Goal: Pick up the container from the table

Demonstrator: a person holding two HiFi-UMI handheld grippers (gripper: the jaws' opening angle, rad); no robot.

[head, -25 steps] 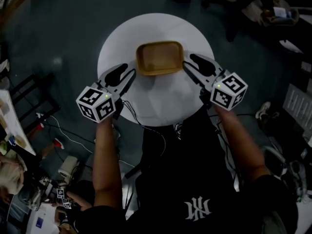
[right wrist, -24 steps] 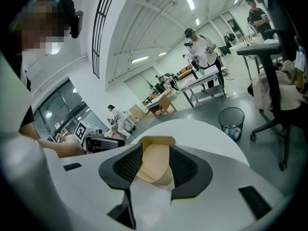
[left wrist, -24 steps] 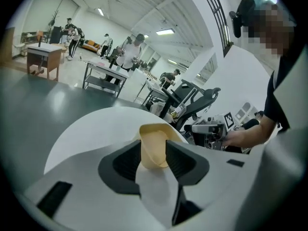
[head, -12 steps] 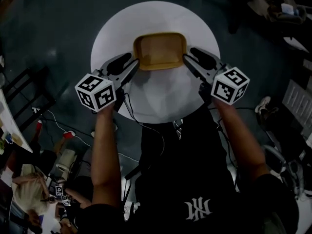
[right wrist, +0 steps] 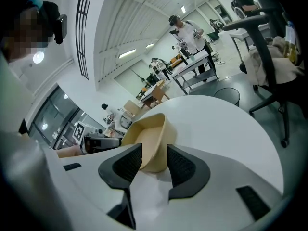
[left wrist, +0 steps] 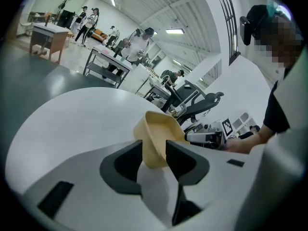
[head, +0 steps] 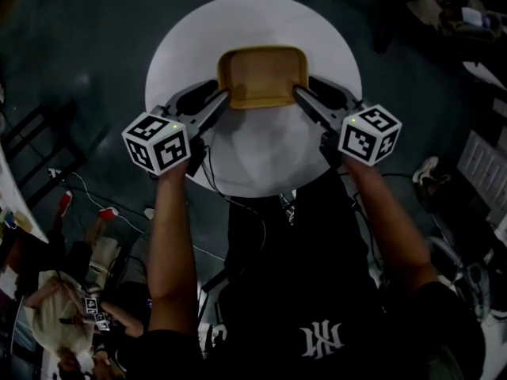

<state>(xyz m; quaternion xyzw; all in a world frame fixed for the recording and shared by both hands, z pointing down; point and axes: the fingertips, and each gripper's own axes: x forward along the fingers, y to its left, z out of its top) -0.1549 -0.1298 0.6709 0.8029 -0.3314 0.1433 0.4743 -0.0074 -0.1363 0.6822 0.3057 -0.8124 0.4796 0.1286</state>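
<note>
**A:** Which step are we in?

**B:** Pre-grasp. The container (head: pixel 261 76) is sitting upright on the table's (head: pixel 253 161) far half. The left gripper (head: pixel 215 97) is hanging over the table's left side and the right gripper (head: pixel 307 87) over its right side.

**A:** Jaws?

**B:** Both have just been opening and are standing wide. Each has a near corner of the container between its jaws, with the pads not pressing.

**A:** Next?

**B:** My guess is closing both on the walls together, then lifting level so it isn't tipping.

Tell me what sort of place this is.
Probably a large open lab or workshop hall: people stand at work tables under a high ceiling with strip lights, an office chair stands nearby, and cables trail over the dark floor beside the round white table.
</note>
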